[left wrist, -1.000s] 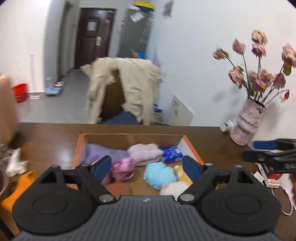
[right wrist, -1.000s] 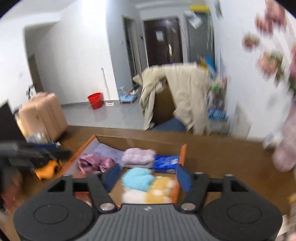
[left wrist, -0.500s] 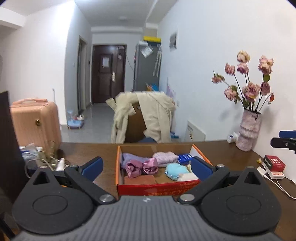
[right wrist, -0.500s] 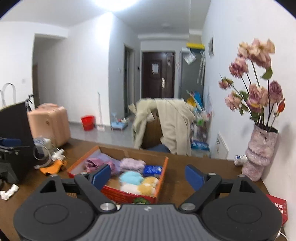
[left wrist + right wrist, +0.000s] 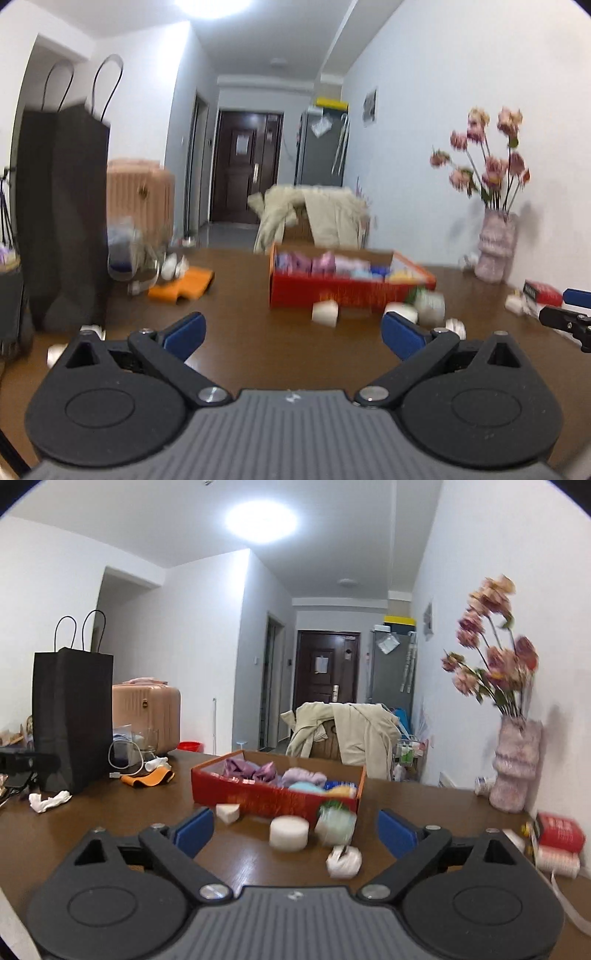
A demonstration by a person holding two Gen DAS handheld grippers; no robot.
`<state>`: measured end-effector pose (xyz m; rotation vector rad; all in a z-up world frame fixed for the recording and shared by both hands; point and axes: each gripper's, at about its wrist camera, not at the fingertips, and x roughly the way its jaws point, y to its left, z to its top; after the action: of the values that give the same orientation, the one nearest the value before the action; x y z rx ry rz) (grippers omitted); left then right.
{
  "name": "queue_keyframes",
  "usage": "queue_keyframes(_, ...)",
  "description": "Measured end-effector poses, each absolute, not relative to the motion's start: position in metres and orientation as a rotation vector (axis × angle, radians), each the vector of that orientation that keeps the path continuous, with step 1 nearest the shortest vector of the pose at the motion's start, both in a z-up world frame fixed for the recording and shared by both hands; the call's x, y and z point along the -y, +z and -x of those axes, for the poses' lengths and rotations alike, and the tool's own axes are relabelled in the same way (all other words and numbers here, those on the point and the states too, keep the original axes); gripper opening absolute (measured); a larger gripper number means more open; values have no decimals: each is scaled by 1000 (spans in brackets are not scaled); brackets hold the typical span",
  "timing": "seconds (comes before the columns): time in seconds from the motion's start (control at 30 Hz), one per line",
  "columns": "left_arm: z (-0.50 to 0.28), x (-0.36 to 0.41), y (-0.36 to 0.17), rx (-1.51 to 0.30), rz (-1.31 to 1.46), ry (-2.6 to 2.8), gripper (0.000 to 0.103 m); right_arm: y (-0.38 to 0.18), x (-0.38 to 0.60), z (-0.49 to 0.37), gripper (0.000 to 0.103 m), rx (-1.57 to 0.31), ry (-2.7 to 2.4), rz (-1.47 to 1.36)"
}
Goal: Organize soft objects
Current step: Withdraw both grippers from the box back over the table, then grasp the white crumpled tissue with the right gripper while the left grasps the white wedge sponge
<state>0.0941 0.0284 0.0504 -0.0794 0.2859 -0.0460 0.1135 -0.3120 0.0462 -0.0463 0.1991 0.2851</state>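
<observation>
Both grippers, left gripper [image 5: 291,330] and right gripper [image 5: 295,830], spread wide, empty; right jaws just widening. Red box [image 5: 273,797] holds several soft items; white sponges [image 5: 289,832] and small white bundle [image 5: 343,861] lie loose on table [image 5: 92,812], not yet boxed.

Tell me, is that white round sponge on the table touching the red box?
Apart. In the right wrist view, the white round sponge sits on the table nearer the camera than the red box, with a strip of bare brown wood between them.
</observation>
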Motion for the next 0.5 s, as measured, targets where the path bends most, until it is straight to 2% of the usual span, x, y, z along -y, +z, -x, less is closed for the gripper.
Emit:
queue_keyframes(0.17,-97,-25,31,-317,50,-75,103,8,302,-92,98,-238,263,-7)
queue_keyframes(0.33,-118,-23,16,-363,66,-76,103,-7,298,-103,98,-296,221,-36)
queue_keyframes(0.43,-139,-17,9,-391,63,-83,103,-8,302,-117,95,-321,206,-64)
queue_keyframes(0.5,-159,-11,6,-408,52,-90,103,-5,305,-132,90,-348,218,-68)
